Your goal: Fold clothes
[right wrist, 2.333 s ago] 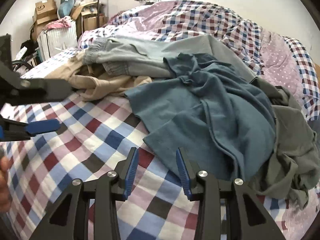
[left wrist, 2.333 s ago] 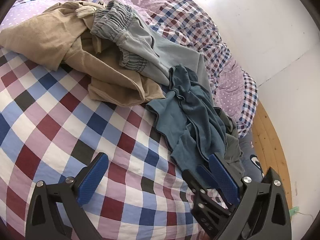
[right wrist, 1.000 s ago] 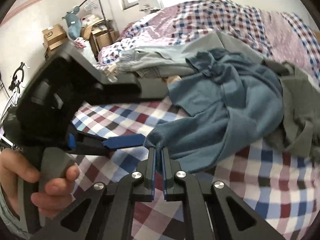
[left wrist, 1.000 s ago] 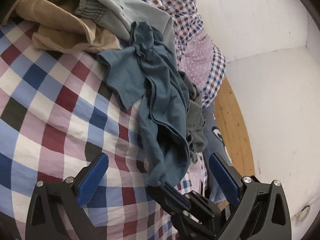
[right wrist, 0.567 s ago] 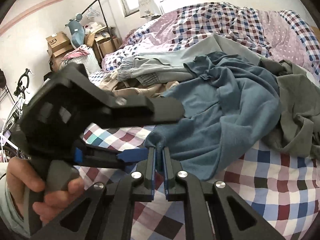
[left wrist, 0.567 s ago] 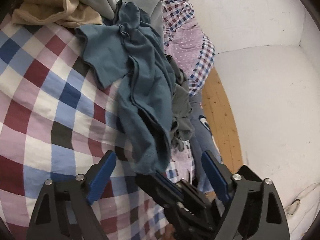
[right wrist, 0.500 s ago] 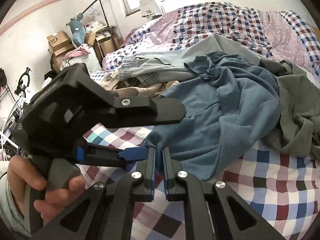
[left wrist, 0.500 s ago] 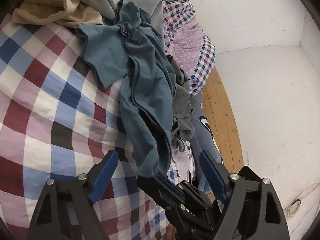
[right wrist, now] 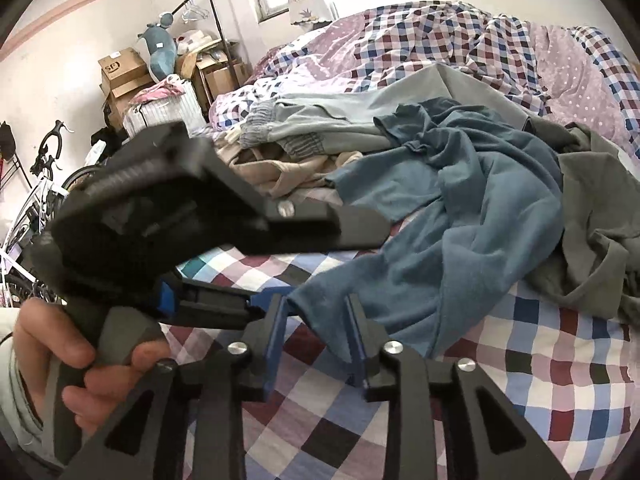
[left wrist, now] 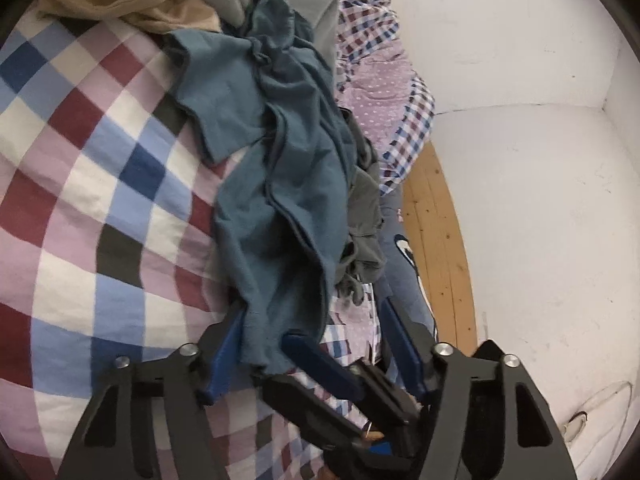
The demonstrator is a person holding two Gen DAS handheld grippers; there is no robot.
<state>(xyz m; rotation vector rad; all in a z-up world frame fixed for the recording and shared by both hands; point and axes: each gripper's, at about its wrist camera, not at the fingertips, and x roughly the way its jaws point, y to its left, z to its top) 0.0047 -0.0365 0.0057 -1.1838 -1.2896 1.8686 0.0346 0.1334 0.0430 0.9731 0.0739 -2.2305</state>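
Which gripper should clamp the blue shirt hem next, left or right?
Left. The blue shirt hem hangs between the open left gripper fingers. The right gripper also stands open, hem corner at its fingertips only.

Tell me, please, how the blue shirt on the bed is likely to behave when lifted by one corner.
Probably floppy: the blue shirt lies in soft folds on the checked bedspread. Lifted by one corner, it would likely sag and trail. Pulling may drag the grey garment bunched against it.
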